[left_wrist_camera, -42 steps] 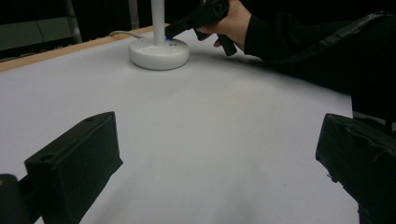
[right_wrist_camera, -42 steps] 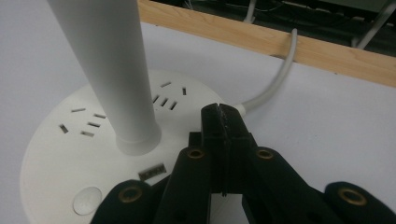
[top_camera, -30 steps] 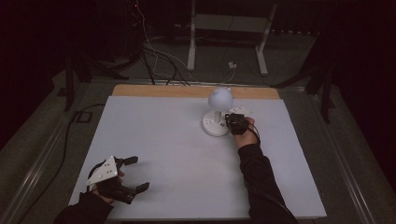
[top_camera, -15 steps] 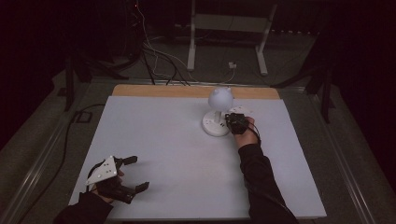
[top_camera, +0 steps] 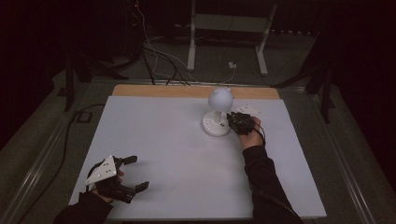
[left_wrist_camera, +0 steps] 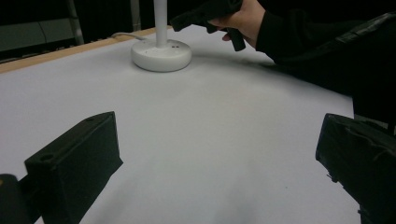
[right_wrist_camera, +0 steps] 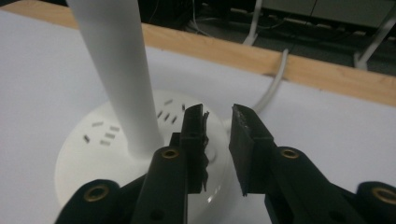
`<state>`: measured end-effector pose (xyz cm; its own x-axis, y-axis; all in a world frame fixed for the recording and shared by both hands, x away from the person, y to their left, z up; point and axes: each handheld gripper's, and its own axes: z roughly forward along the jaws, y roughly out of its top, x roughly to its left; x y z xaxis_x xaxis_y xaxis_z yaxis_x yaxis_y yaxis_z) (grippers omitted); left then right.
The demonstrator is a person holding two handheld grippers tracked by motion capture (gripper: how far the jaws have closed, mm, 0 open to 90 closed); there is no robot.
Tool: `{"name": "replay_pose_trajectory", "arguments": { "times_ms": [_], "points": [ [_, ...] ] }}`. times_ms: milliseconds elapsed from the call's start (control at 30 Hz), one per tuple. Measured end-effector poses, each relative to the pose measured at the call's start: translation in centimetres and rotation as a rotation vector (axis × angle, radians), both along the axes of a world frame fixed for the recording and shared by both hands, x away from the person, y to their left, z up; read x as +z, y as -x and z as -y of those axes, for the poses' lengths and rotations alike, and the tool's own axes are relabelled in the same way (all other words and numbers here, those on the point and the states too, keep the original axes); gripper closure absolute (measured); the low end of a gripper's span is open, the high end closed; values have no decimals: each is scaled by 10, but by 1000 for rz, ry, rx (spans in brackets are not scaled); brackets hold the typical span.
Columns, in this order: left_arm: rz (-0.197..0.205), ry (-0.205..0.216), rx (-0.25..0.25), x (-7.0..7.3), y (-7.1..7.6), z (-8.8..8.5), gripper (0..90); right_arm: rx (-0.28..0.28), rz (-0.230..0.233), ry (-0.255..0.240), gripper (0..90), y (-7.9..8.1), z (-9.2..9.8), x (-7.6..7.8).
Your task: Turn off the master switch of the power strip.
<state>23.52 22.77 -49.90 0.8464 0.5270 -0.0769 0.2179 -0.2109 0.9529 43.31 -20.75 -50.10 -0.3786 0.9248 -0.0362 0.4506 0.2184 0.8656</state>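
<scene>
At the near left corner of the counter [top_camera: 168, 140] the left tongs [top_camera: 133, 173] rest low in the hand, jaws spread wide, nothing between them. Far right of middle stands a white lamp [top_camera: 217, 112] with a round base. The right tongs [top_camera: 232, 122] reach in from its right, forearm stretched forward, jaws slightly parted just above the base's edge, holding nothing; whether they touch it is unclear.

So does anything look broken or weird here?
The lamp stands upright and looks whole. One odd thing: in the right gripper view, the right gripper has ragged, chipped padding along the inner faces of its jaws, which are narrowly apart over the lamp's round base. Nothing looks spilled or tipped over.
</scene>
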Motion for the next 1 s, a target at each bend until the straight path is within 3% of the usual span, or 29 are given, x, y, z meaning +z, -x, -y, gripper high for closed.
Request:
{"name": "replay_pose_trajectory", "arguments": {
  "times_ms": [200,300,467,533,667,733,1000],
  "points": [
    [0,1,-1,0,0,0,4,53,-18,-46,475,9,7,1],
    [2,-1,-2,0,0,0,4,57,-62,-61,375,13,9,3],
    [3,-2,-3,0,0,0,4,80,-90,-96,118,18,12,7],
    [2,-3,-3,0,0,0,4,119,-93,-89,17,20,13,9],
    [2,-2,-4,0,0,0,4,153,-82,-71,0,27,14,16],
    [3,-3,-4,0,0,0,4,168,-78,-96,0,30,16,18],
    [2,0,-4,0,0,0,4,187,-84,-115,0,40,22,21]
  ]
}}
